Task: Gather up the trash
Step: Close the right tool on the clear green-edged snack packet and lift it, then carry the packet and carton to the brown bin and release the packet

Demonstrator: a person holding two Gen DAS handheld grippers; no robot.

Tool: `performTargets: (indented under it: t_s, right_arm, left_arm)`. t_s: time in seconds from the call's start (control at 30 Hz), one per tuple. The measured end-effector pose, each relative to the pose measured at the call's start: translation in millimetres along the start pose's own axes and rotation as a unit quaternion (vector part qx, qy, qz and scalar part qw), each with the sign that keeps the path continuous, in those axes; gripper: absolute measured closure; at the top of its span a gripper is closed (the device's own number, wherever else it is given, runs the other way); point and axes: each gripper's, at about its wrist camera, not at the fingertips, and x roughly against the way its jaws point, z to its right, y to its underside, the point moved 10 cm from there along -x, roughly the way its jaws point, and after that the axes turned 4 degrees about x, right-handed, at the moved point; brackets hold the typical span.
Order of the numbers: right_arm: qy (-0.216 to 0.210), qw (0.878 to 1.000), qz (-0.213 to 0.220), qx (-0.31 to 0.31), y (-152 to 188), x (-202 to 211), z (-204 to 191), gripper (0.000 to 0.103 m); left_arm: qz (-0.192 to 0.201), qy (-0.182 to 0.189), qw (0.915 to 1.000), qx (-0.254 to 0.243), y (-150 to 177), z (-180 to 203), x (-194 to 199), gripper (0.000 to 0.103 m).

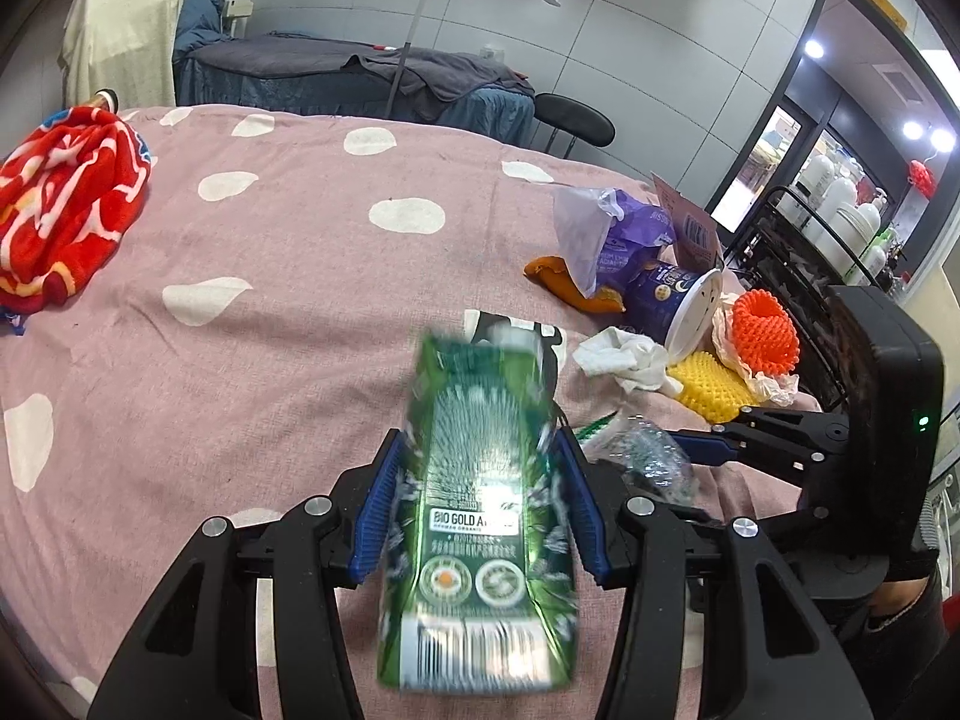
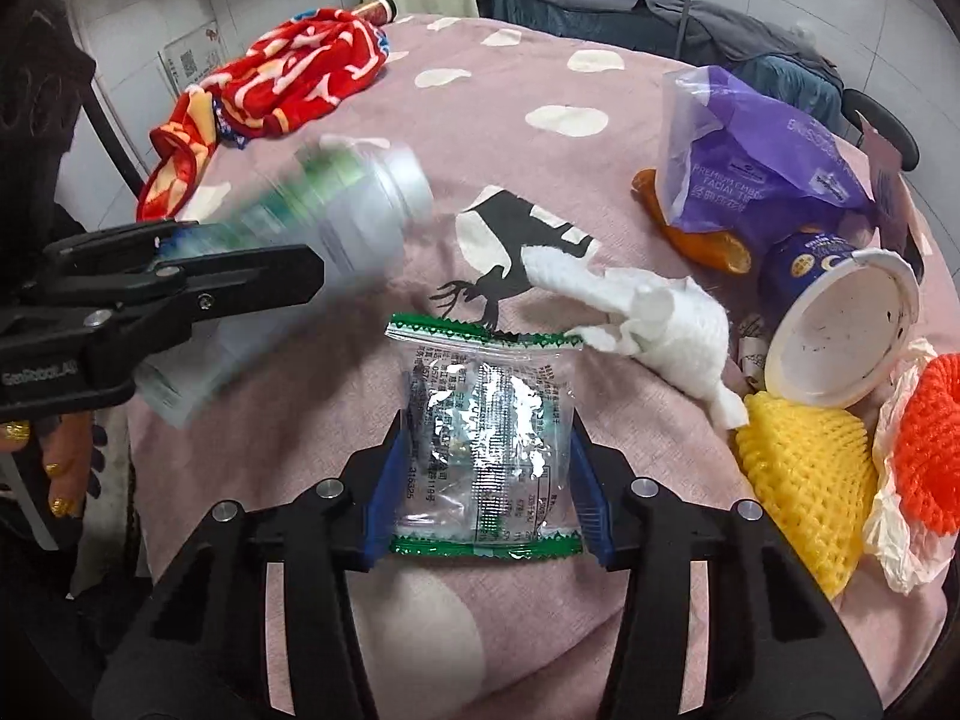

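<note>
The left tongs (image 1: 480,492) clamp a green carton (image 1: 480,510). The right tongs (image 2: 486,480) straddle a clear wrapper (image 2: 486,438) on the pink spotted bed cover (image 2: 540,60), their pads not visibly pressing. Slippery film could slide out when lifted. Beyond the wrapper lie tissue (image 2: 654,312), a cup (image 2: 840,324) and foam nets (image 2: 804,474); a treatment room.

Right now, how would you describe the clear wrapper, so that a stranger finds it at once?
On the pink dotted bedspread, look below the black deer print. The clear wrapper lies flat between the right gripper fingers. Only it is see-through with green zigzag ends.
</note>
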Motion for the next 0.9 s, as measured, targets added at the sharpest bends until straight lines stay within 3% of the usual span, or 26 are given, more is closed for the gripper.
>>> performTargets:
  t_s: [0.13, 0.3, 0.33, 0.4, 0.5, 0.57, 0.6, 0.67, 0.77, 0.9]
  right_arm:
    - [-0.005, 1.0, 0.024, -0.015, 5, 16, 1, 0.054]
    - [-0.004, 0.998, 0.045, -0.041, 13, 33, 5, 0.054]
    - [-0.001, 0.998, 0.046, -0.044, 15, 35, 7, 0.054]
    - [0.002, 0.997, 0.049, -0.051, 19, 38, 10, 0.054]
    - [0.001, 0.996, 0.055, -0.064, 23, 43, 13, 0.054]
    - [0.0, 0.996, 0.059, -0.068, 24, 45, 14, 0.054]
    - [0.0, 0.996, 0.061, -0.069, 23, 46, 13, 0.054]
    - [0.003, 0.995, 0.067, -0.071, 26, 50, 14, 0.054]
    - [0.005, 0.994, 0.077, -0.08, 30, 58, 17, 0.054]
    - [0.01, 0.991, 0.095, -0.098, 36, 70, 26, 0.054]
  left_arm:
    - [0.018, 0.004, 0.9997, -0.016, -3, 8, 4, 0.056]
    - [-0.008, -0.017, 0.9993, -0.032, 5, 9, -8, 0.056]
    - [-0.011, -0.018, 0.9991, -0.036, 6, 9, -8, 0.053]
    - [-0.023, -0.02, 0.9984, -0.046, 9, 11, -11, 0.036]
    - [-0.043, -0.044, 0.9953, -0.075, 15, 13, -21, 0.035]
    - [-0.063, -0.054, 0.993, -0.084, 21, 11, -33, 0.037]
    - [-0.072, -0.058, 0.9923, -0.083, 24, 9, -37, 0.047]
    - [-0.078, -0.067, 0.9909, -0.088, 28, 7, -41, 0.054]
    - [-0.069, -0.061, 0.9922, -0.084, 28, 7, -37, 0.054]
    - [-0.052, -0.022, 0.9949, -0.084, 25, 26, -23, 0.054]
